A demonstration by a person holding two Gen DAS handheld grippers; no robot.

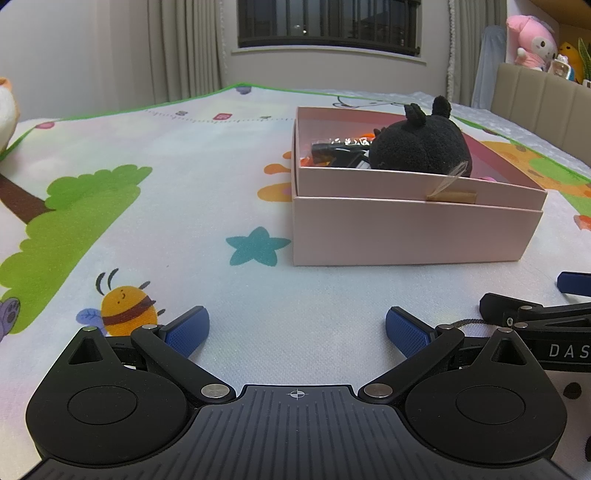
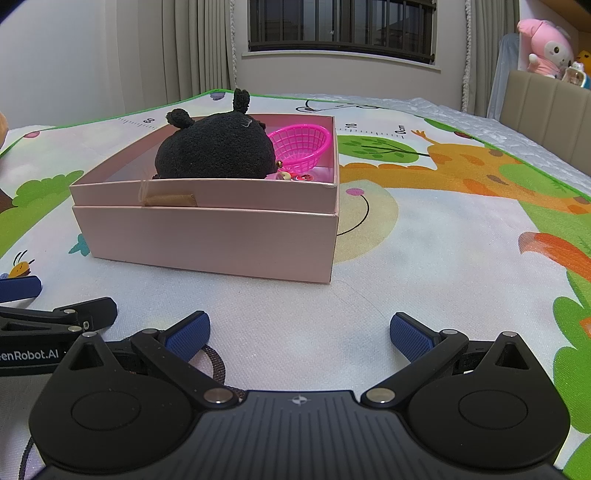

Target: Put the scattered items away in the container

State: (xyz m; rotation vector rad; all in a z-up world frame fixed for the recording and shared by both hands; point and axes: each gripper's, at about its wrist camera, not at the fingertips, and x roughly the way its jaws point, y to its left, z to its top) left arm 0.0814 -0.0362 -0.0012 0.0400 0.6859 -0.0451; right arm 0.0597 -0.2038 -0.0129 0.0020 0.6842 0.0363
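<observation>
A pink cardboard box point(image 1: 410, 232) point(image 2: 207, 240) stands on the printed play mat. Inside it sit a black plush toy point(image 1: 421, 142) point(image 2: 218, 147), a pink toy basket point(image 2: 303, 142), a dark wrapped item point(image 1: 340, 147) and small trinkets point(image 2: 295, 177). My left gripper point(image 1: 297, 328) is open and empty, low over the mat in front of the box's left corner. My right gripper point(image 2: 299, 332) is open and empty, in front of the box's right corner. Each gripper shows at the edge of the other's view.
The play mat point(image 1: 184, 229) point(image 2: 443, 240) covers a bed. A padded headboard point(image 2: 546, 99) with plush toys point(image 2: 543, 48) is at the right. A curtained window point(image 1: 328, 26) is behind. An orange-and-white plush point(image 1: 5, 110) sits at the far left.
</observation>
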